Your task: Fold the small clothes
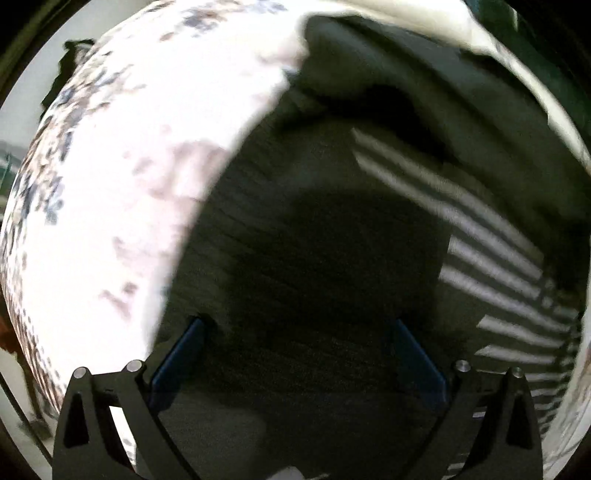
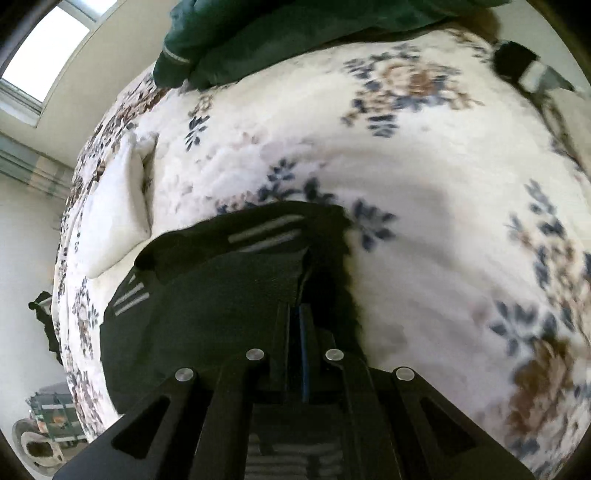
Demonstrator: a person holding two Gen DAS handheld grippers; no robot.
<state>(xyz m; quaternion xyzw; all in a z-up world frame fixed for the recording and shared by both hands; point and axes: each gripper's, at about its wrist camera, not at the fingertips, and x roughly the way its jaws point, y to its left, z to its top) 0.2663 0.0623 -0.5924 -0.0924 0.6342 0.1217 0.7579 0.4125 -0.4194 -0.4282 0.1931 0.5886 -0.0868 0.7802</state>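
A small dark garment with white stripes (image 1: 332, 229) lies on a floral bedspread (image 1: 129, 166). My left gripper (image 1: 299, 328) is open just above the dark cloth, its blue pads (image 1: 181, 354) wide apart with nothing between them. In the right wrist view the same dark garment (image 2: 221, 288) lies on the bedspread (image 2: 424, 206), and my right gripper (image 2: 301, 314) is shut on its right edge, with the cloth bunched up around the closed fingers.
A white pillow (image 2: 118, 206) lies at the left of the bed. A dark green garment (image 2: 258, 33) lies at the far edge. A black item with a grey band (image 2: 524, 68) sits at the far right. A basket (image 2: 51, 417) stands on the floor at the left.
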